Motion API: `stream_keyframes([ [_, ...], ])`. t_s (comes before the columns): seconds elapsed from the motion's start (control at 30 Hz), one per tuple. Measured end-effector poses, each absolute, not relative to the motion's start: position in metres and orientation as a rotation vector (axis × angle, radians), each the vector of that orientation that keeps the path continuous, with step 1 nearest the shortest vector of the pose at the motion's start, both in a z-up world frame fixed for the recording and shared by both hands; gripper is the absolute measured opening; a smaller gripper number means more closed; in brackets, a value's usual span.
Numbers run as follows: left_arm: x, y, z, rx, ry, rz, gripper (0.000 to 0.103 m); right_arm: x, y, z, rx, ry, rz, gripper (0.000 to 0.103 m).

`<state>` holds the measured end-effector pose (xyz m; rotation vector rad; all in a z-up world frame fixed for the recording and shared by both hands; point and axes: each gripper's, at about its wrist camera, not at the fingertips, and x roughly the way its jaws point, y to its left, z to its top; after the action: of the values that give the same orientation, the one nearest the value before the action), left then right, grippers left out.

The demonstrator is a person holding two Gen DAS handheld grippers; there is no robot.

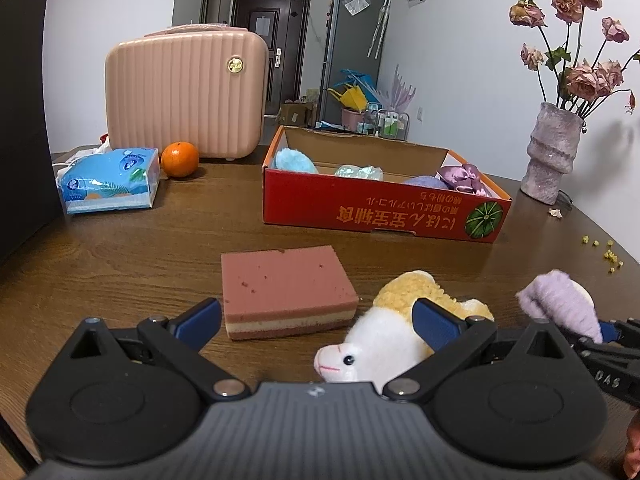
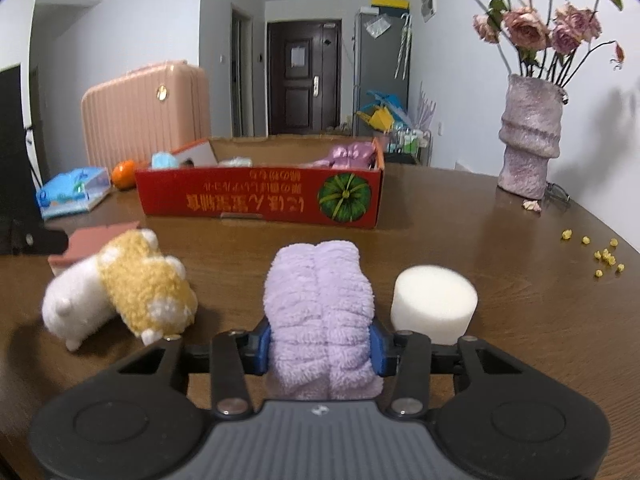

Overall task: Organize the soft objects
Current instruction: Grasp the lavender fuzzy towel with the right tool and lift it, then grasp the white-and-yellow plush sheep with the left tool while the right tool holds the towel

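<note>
My left gripper (image 1: 318,320) is open, low over the table, with a pink layered sponge (image 1: 288,290) and the head of a white and yellow plush animal (image 1: 384,340) between its fingers. My right gripper (image 2: 322,344) is shut on a rolled lilac fluffy towel (image 2: 320,312); the towel also shows at the right of the left wrist view (image 1: 560,304). A white foam cylinder (image 2: 434,302) stands just right of the towel. The plush (image 2: 120,288) lies to its left. The red cardboard box (image 1: 376,212) behind holds several soft items.
A pink case (image 1: 186,90), an orange (image 1: 180,159) and a blue tissue pack (image 1: 110,180) sit at the back left. A lilac vase with dried roses (image 2: 528,136) stands at the right, with yellow crumbs (image 2: 600,254) near the table edge. A black object (image 1: 24,120) stands at the left.
</note>
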<state>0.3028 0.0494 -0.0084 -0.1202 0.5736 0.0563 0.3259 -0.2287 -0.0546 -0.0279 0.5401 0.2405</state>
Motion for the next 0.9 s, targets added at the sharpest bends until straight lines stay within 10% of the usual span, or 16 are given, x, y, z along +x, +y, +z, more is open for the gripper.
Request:
stream_keyframes([
  [0.9, 0.321, 0.015, -0.037, -0.007, 0.693, -0.036, 0.103, 0.319, -0.243, -0.046, 0.042, 0.472, 0.219, 0.044],
])
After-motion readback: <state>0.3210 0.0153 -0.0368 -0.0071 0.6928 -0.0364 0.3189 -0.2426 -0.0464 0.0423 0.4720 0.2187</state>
